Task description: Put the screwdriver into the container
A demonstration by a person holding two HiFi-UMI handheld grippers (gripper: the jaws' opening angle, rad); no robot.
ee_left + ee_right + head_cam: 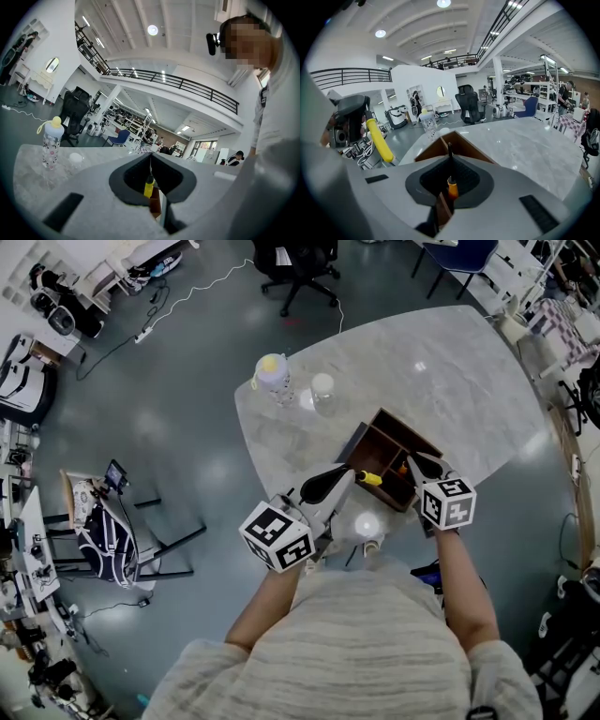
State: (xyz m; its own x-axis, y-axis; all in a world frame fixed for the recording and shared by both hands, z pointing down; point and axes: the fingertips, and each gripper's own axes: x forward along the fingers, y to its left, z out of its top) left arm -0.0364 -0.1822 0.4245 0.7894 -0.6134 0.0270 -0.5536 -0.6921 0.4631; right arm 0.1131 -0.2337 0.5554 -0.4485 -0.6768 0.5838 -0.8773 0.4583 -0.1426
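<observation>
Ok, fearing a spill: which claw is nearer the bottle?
Left. The left claw is by the container, on the side toward the bottle; the right claw is on its other side, farther off.

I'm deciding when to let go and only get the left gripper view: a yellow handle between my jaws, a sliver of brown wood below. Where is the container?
Observer: The head view shows the wooden box directly ahead of the left tool. The yellow-handled screwdriver is just over the box's near edge.
Operator: And the other hand?
Observer: The right tool is over the box's right part. In the right gripper view its jaws are shut on an orange-handled screwdriver.
</observation>
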